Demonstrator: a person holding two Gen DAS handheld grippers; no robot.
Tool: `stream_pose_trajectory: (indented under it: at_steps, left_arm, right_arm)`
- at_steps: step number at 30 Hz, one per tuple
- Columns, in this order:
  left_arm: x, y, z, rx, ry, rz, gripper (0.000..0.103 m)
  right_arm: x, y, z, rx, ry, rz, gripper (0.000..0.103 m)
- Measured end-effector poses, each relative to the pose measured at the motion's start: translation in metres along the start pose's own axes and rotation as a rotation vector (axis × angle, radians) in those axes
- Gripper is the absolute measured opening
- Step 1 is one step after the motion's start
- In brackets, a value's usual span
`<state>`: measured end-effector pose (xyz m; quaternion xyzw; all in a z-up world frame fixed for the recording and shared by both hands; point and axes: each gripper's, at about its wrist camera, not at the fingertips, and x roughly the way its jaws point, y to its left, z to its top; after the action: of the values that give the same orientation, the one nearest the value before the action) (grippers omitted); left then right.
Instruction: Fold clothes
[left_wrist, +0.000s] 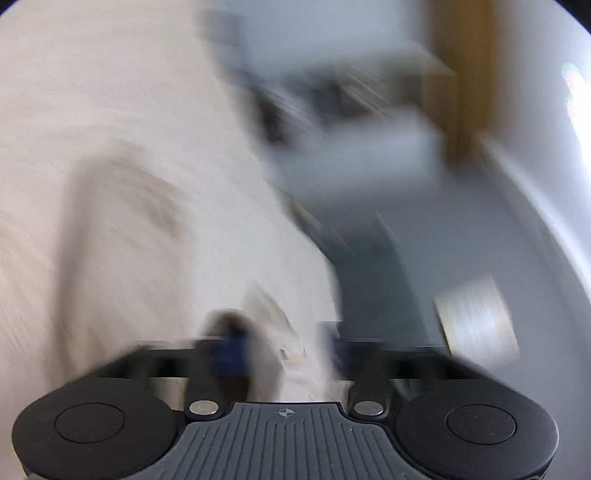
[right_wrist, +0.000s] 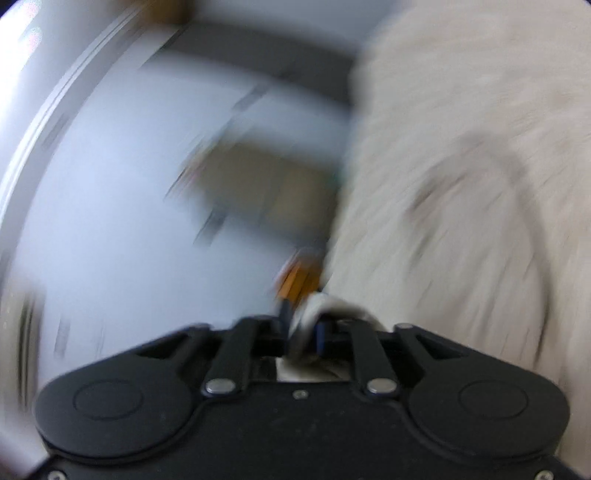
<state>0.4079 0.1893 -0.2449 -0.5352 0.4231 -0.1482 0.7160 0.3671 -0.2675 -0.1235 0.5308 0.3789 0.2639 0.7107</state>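
Note:
Both views are heavily smeared. A cream, fuzzy garment (left_wrist: 129, 166) fills the left half of the left wrist view and the right half of the right wrist view (right_wrist: 461, 184). My left gripper (left_wrist: 282, 354) has its blue-padded fingers (left_wrist: 227, 354) well apart, with a strip of the cream cloth lying loosely between them. My right gripper (right_wrist: 303, 328) has its fingers a little apart, and a rolled edge of the garment (right_wrist: 314, 312) sits in the gap. Neither pair of pads visibly presses on the cloth.
Beyond the garment is pale grey ground. In the left wrist view it holds a white box shape (left_wrist: 351, 158), a wooden upright (left_wrist: 461, 74) and a pale roll (left_wrist: 476, 321). The right wrist view shows a brownish box (right_wrist: 266, 184) and something orange (right_wrist: 295, 280).

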Motion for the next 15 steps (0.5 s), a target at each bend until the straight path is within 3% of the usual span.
stream_pose_trajectory:
  at_steps: [1,3,5,7,9,11,14,15]
  left_arm:
    - [0.012,0.009,0.011,-0.024,-0.017,0.102,0.062]
    - [0.021,0.019,0.012,-0.013,0.007,0.113,0.061]
    - [0.012,0.020,0.003,0.021,-0.006,0.060,0.061]
    - [-0.018,0.016,-0.025,0.160,-0.031,0.020,0.064]
    - [-0.042,0.018,-0.053,0.242,-0.050,0.060,0.068]
    - [-0.056,0.025,-0.076,0.271,-0.031,0.102,0.068]
    - [-0.074,0.041,-0.134,0.361,0.059,0.215,0.068]
    - [-0.075,0.045,-0.151,0.389,0.093,0.250,0.068]
  right_arm:
    - [0.020,-0.022,0.024,0.098,-0.062,-0.135,0.034]
    - [0.042,-0.048,0.039,0.135,-0.054,-0.335,0.034]
    - [0.041,-0.054,0.032,0.069,-0.049,-0.349,0.034]
    - [0.032,-0.058,0.017,-0.009,-0.036,-0.338,0.036]
    - [0.019,-0.063,-0.001,-0.061,-0.026,-0.353,0.037]
    - [-0.007,-0.069,-0.041,-0.145,-0.011,-0.378,0.037]
    - [-0.041,-0.073,-0.088,-0.243,0.002,-0.383,0.042]
    - [-0.051,-0.073,-0.102,-0.277,0.000,-0.399,0.048]
